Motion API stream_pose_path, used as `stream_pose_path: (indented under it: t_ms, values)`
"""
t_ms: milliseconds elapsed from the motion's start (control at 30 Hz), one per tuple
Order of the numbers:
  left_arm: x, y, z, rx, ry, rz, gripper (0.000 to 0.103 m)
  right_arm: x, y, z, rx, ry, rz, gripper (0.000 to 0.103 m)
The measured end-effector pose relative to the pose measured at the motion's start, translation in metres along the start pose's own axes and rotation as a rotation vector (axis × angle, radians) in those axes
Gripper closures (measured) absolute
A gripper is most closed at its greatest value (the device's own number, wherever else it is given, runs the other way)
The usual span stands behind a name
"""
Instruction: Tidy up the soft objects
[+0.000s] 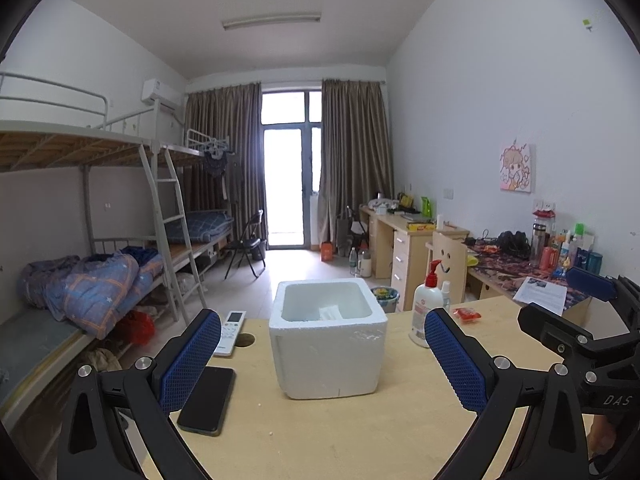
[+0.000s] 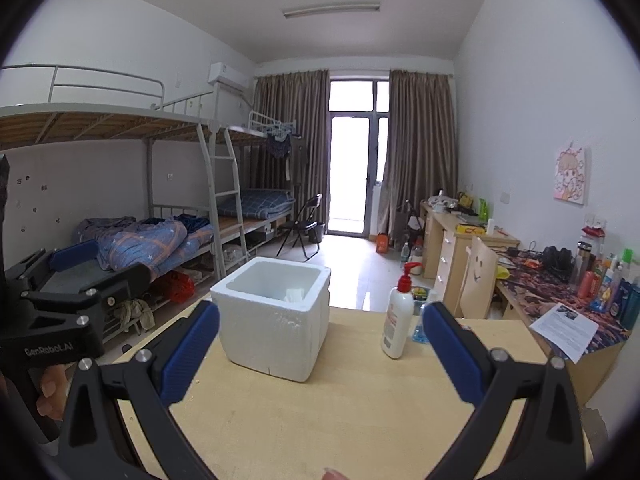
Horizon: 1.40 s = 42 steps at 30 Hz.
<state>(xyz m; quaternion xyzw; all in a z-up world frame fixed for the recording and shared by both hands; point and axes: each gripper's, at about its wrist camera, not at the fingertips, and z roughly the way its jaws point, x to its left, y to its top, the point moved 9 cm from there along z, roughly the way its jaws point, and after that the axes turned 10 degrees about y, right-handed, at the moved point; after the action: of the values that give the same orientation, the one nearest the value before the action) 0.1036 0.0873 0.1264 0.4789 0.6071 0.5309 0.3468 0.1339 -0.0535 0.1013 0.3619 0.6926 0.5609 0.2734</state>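
Both claws are held spread and empty above the near edge of the bench: the left claw (image 1: 322,356) is framed around the foam box, the right claw (image 2: 320,350) likewise, nothing pinched in either. Just off the left claw's left pad, a black phone (image 1: 207,400) is seen lying flat near the left edge, with a white remote (image 1: 230,333) beyond it. At mid-bench stands the white foam box (image 1: 328,336), open-topped, and a pale folded soft item (image 1: 330,313) is glimpsed inside it; what it is cannot be told. Right of the box a lotion pump bottle (image 2: 398,322) stands upright, a small red packet (image 1: 466,313) lies near the far right edge, and something blue (image 2: 420,334) sits behind the bottle, half hidden.

The step is judged to be a pause between picks: a next soft piece must be found and reached, then carried over the box rim. The pump bottle is judged the likeliest thing to be knocked on the right side. Beyond the bench, bunk beds (image 1: 100,280) and cluttered desks (image 1: 408,228) are seen.
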Motion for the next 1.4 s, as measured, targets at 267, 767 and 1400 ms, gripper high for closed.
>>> stream_pose_path:
  t_ms: [267, 767, 1400]
  values:
    - [-0.005, -0.017, -0.031, -0.027, -0.016, 0.005, 0.001, 0.005, -0.017, -0.034, -0.048, -0.024, 0.009, 0.0]
    - [-0.012, -0.053, -0.059, -0.068, -0.03, -0.004, 0.001, 0.008, -0.055, -0.061, -0.091, -0.035, 0.016, 0.0]
    - [-0.021, -0.097, -0.061, -0.084, -0.025, -0.001, 0.001, 0.0, -0.098, -0.06, -0.078, -0.038, 0.04, 0.0]
